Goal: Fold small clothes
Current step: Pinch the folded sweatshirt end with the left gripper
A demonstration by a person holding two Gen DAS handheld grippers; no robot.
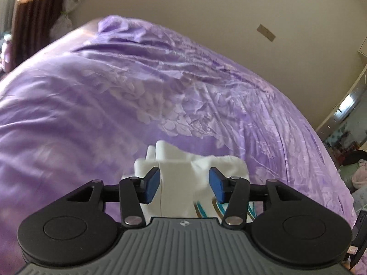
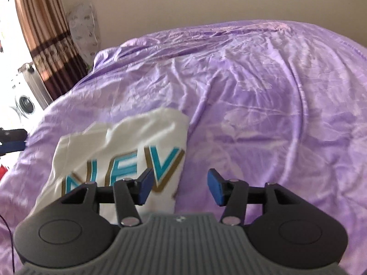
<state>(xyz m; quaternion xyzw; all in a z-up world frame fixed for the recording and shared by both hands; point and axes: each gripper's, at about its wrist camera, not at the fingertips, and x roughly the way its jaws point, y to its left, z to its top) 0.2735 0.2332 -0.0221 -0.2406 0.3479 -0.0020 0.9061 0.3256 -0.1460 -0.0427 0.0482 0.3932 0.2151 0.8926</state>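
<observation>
White shirt (image 1: pixel 176 178) sits at the lower centre of the left wrist view, bunched into a thick fold on the purple bedspread (image 1: pixel 114 96). The left gripper (image 1: pixel 184 184) is spread wide, its blue pads (image 1: pixel 152 184) on either side of the upstanding fold; whether they touch the cloth cannot be told. Teal and gold lettering peeks out at the lower right of the garment.

In the right wrist view the shirt (image 2: pixel 128 142) lies at the lower left of the frame, flatter on the bedspread (image 2: pixel 263 105), with teal letters edged in gold across it. The right gripper (image 2: pixel 180 186) is open and holds nothing; its left pad (image 2: pixel 146 188) overlaps the shirt's right edge, the other pad is over bare bedspread. A brown curtain (image 2: pixel 39 27) hangs at the upper left.
</observation>
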